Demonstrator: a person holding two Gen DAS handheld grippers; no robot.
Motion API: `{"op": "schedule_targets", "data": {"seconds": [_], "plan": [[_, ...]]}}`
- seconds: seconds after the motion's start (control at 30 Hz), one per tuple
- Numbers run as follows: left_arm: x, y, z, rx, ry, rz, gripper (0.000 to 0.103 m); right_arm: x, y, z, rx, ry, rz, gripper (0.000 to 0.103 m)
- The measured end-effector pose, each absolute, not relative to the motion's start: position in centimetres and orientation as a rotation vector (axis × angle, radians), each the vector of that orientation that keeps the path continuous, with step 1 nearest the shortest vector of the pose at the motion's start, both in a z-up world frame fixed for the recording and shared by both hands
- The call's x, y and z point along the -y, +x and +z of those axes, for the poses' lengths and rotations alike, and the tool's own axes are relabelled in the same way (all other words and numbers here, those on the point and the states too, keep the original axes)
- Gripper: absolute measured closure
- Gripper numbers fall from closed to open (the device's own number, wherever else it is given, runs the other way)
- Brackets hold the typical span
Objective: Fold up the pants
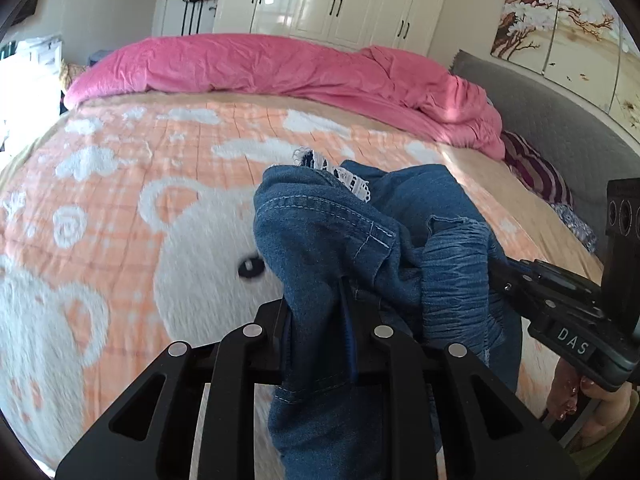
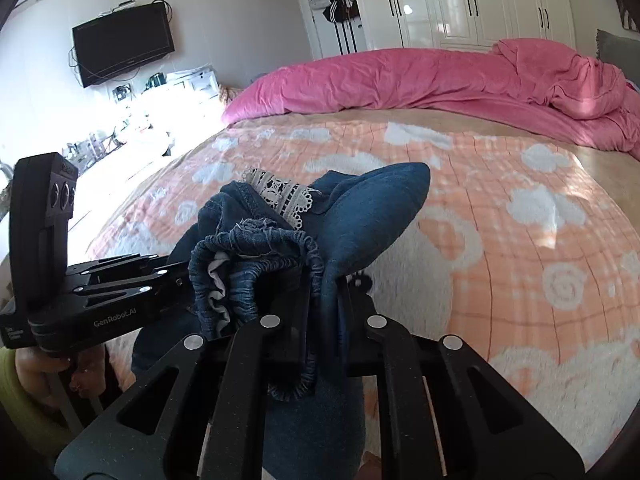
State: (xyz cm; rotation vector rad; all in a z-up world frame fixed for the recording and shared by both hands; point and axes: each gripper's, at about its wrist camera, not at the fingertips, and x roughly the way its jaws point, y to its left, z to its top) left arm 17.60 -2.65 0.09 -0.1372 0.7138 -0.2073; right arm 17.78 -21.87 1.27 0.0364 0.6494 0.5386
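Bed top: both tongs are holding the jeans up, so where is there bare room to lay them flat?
The peach bear blanket is bare from the lifted jeans back to the pink duvet. The far edge is crowded by that bunched duvet, and the headboard side by a striped pillow.

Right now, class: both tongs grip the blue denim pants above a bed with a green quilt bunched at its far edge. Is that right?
One detail is wrong. The quilt bunched at the far edge is pink, not green; the right wrist view shows it plainly. The rest holds: left tongs and right tongs both grip the blue denim pants above the bed.
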Motion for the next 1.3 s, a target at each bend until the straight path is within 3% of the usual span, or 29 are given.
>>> {"op": "schedule_targets", "data": {"seconds": [0.23,0.43,0.53,0.67,0.83,1.03,1.3], "plan": [[3.0,23.3,-0.8,-0.711,-0.100,-0.167,0.084,20.9,23.9,0.7,-0.650,-0.001,0.493,0.097],[3.4,26.0,-4.9,-0.809,-0.060,-0.123,0.081,21.1,27.8,-5.0,-0.827,0.013,0.396,0.095],[3.3,26.0,-5.2,-0.813,-0.053,-0.117,0.078,21.8,27.9,-6.3,-0.867,0.033,0.357,0.086],[3.6,25.6,-5.4,-0.806,-0.027,-0.101,0.075,22.5,27.6,-6.5,-0.877,0.033,0.302,0.062],[3.0,24.9,-5.3,-0.805,-0.055,-0.073,0.054,23.7,27.1,-6.4,-0.876,0.059,0.284,0.052],[1.3,22.8,-4.8,-0.799,-0.114,-0.074,0.036,24.9,24.7,-5.5,-0.845,0.057,0.259,0.040],[0.2,17.8,-3.9,-0.763,-0.138,-0.072,0.024,26.1,21.0,-3.8,-0.767,0.061,0.250,0.021]]}}
